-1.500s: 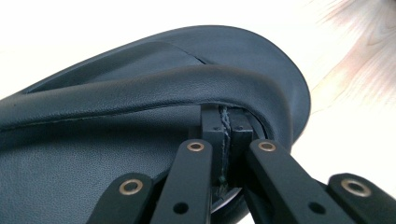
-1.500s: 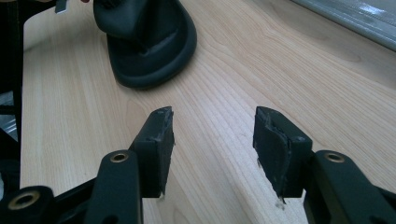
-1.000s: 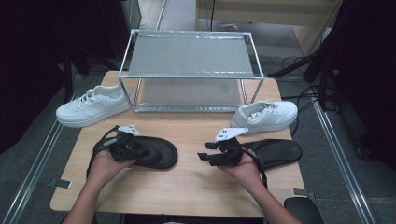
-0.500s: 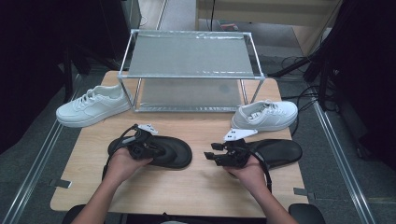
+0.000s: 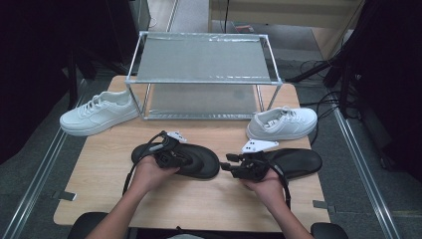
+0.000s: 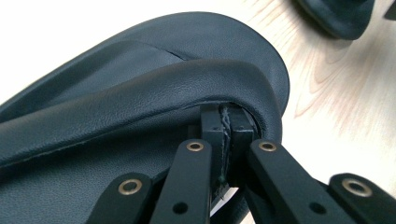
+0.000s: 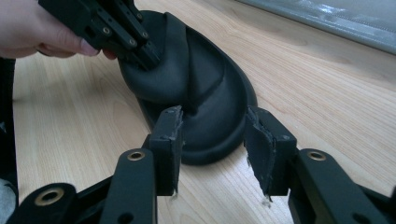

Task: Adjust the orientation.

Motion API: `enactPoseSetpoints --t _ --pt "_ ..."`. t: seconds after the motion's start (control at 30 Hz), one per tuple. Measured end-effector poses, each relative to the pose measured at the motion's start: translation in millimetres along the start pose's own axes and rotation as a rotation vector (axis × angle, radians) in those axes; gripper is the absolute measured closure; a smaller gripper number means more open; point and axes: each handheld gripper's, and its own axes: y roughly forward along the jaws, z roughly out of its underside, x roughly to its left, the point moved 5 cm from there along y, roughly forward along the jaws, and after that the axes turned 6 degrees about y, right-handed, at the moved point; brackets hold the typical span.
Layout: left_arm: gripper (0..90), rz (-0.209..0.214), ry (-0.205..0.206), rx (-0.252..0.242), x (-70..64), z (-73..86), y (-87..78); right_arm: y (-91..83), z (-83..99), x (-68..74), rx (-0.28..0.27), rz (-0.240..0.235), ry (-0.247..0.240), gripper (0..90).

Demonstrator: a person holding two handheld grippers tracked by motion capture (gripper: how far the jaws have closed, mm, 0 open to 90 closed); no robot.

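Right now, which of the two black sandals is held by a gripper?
The black sandal on the left: the left gripper is shut on its strap. The other black sandal, by the right white sneaker, lies free; the right gripper is open.

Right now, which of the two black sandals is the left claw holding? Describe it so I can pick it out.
On the table, in front of the metal rack, two black sandals lie side by side. It is the sandal nearer the table's middle, its strap pinched in the left claw; the other sandal lies free by the right edge.

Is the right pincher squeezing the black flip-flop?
No, the right gripper stands open, with the black flip-flop ahead of its jaws.
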Motion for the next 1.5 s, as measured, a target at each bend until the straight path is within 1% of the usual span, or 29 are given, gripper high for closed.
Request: enactPoseSetpoints --t 0.03,0.13,0.17,0.2,0.23,0.27,0.3,0.33,0.43,0.47,0.57,0.63,0.7,0.73,0.77,0.8,0.83,0.87,0.9,0.93,1.03,1.13,1.2,1.27,1.4,1.47,1.5 --pt "89.5 -0.005 0.012 0.002 -0.7 -0.1 -0.2 0.3 -0.1 -0.2 0.003 -0.002 -0.001 60.1" --pt "88.2 0.001 0.016 0.000 1.0 0.7 -3.3 1.7 -0.8 2.4 0.001 -0.017 -0.011 63.8" --pt "87.4 -0.003 0.014 -0.007 1.8 0.8 -5.0 2.8 -1.1 3.2 0.003 -0.018 -0.021 65.1" --pt "85.2 -0.001 0.019 -0.012 2.9 1.2 -7.6 5.4 -1.2 5.2 0.013 -0.023 -0.033 68.3" --pt "85.2 0.000 0.025 -0.021 3.3 1.6 -10.3 5.4 -1.2 5.2 0.013 -0.023 -0.033 68.3" --pt "84.5 -0.009 0.036 -0.027 4.6 2.6 -13.7 6.7 -1.3 6.2 0.018 -0.026 -0.037 69.6" --pt "84.9 -0.010 0.035 -0.038 5.8 3.6 -17.2 9.3 -1.6 8.7 0.028 -0.037 -0.039 73.1" --pt "85.3 -0.010 0.039 -0.046 7.6 4.7 -21.2 10.4 -1.8 9.7 0.033 -0.041 -0.042 74.4" --pt "85.9 -0.011 0.026 -0.074 12.6 7.9 -34.1 12.0 -2.0 12.3 0.039 -0.045 -0.047 76.3" --pt "86.4 -0.017 0.027 -0.076 14.9 9.2 -38.9 12.8 -2.0 13.3 0.040 -0.047 -0.052 77.4" --pt "88.9 -0.035 0.021 -0.105 21.3 13.3 -53.2 14.7 -2.1 15.9 0.045 -0.054 -0.059 79.7" --pt "90.0 -0.054 0.030 -0.117 27.1 18.2 -61.2 16.5 -2.6 17.1 0.047 -0.055 -0.062 80.8" --pt "90.0 -0.069 0.014 -0.123 35.0 24.1 -67.5 18.2 -3.1 17.9 0.044 -0.061 -0.064 82.6" --pt "90.0 -0.070 0.009 -0.130 38.8 26.6 -70.2 18.9 -3.1 18.2 0.046 -0.059 -0.061 85.3" --pt "90.0 -0.078 0.009 -0.133 42.2 29.0 -72.7 20.0 -2.7 18.5 0.061 -0.065 -0.052 87.8" --pt "90.0 -0.085 0.015 -0.137 45.3 31.2 -74.9 21.4 -2.3 18.7 0.070 -0.080 -0.041 89.9" --pt "90.0 -0.089 0.031 -0.147 47.5 33.5 -76.5 22.0 -2.0 18.8 0.077 -0.088 -0.032 90.0" --pt "90.0 -0.101 0.029 -0.147 50.9 36.1 -77.3 22.9 -2.0 19.1 0.080 -0.092 -0.034 90.0" --pt "90.0 -0.100 0.017 -0.147 54.7 38.2 -77.7 24.1 -2.3 21.1 0.083 -0.083 -0.053 90.0" --pt "90.0 -0.096 0.012 -0.148 56.8 39.6 -78.0 24.1 -2.3 21.1 0.083 -0.083 -0.053 90.0" --pt "90.0 -0.105 -0.002 -0.133 64.7 43.3 -78.4 26.1 -2.9 25.2 0.072 -0.083 -0.079 90.0" --pt "90.0 -0.111 -0.013 -0.126 70.6 45.6 -79.3 31.6 -1.5 29.1 0.074 -0.068 -0.095 90.0" --pt "90.0 -0.112 -0.026 -0.123 75.1 48.1 -80.0 36.3 -0.1 31.7 0.078 -0.074 -0.112 90.0" --pt "90.0 -0.118 -0.038 -0.118 80.3 50.1 -79.8 40.4 1.5 35.8 0.083 -0.086 -0.111 90.0" --pt "90.0 -0.126 -0.058 -0.086 93.4 52.6 -74.9 48.5 4.1 42.1 0.094 -0.096 -0.126 90.0" --pt "90.0 -0.124 -0.060 -0.076 97.5 54.5 -71.6 53.6 5.5 43.7 0.104 -0.099 -0.138 90.0" --pt "90.0 -0.127 -0.052 -0.065 98.4 55.9 -70.3 56.1 6.1 44.2 0.108 -0.098 -0.135 90.0"
